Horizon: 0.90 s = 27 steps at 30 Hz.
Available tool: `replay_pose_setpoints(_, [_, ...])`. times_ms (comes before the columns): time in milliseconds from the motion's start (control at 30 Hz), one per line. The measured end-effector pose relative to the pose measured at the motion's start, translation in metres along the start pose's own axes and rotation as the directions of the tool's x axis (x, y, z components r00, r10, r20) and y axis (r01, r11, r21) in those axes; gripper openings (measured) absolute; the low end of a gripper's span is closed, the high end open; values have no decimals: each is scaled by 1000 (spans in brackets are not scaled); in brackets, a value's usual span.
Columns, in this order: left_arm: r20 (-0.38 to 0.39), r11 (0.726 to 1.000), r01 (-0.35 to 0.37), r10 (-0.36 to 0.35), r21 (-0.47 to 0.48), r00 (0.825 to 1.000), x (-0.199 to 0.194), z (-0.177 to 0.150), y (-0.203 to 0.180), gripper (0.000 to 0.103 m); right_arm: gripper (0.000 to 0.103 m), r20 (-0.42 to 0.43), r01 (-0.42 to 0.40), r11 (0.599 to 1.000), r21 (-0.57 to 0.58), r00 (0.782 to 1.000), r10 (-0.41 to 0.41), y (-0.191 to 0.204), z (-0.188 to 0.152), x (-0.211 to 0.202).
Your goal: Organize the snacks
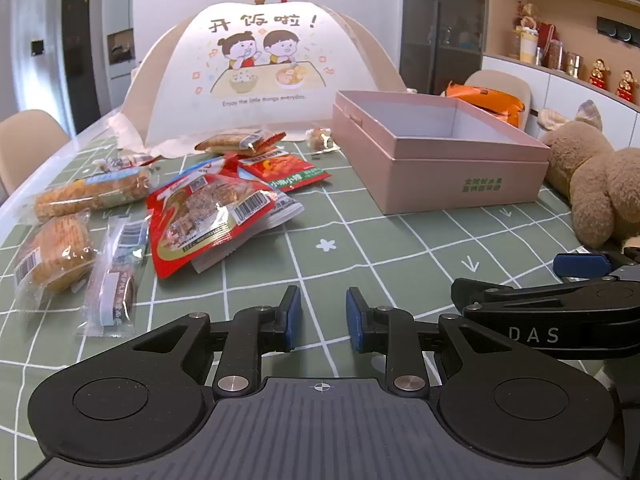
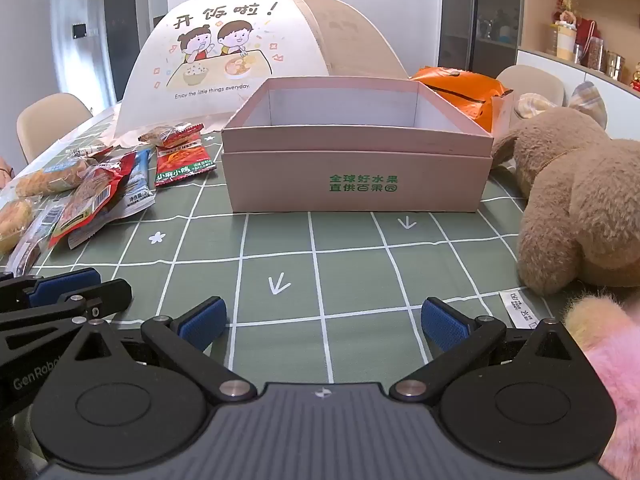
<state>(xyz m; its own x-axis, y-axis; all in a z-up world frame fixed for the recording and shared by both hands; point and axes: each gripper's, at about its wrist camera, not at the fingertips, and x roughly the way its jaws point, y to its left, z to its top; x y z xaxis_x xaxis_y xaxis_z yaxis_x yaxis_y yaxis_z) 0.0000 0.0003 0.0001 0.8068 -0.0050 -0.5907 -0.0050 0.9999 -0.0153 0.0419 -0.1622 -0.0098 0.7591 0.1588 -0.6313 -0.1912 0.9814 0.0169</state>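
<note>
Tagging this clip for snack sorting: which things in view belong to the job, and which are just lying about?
Job:
snack packets
pink box, nothing visible inside
left gripper, nothing between the fingers
right gripper, open

Lying about:
food cover
brown plush
orange bag
pink fluffy thing

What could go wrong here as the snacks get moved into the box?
The red foil packet lies on other wrappers, so a grab may lift several. The brown plush bear crowds the pink cardboard box, perhaps snagging the right tongs. The left tongs look narrow for bulky packets.
</note>
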Motion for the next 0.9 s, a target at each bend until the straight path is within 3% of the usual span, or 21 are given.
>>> replay_pose_setpoints(900, [0,1000,-8,8,11,1000,0,0,0,29,103,0,-2,1000,2,1000,2,0,0,0])
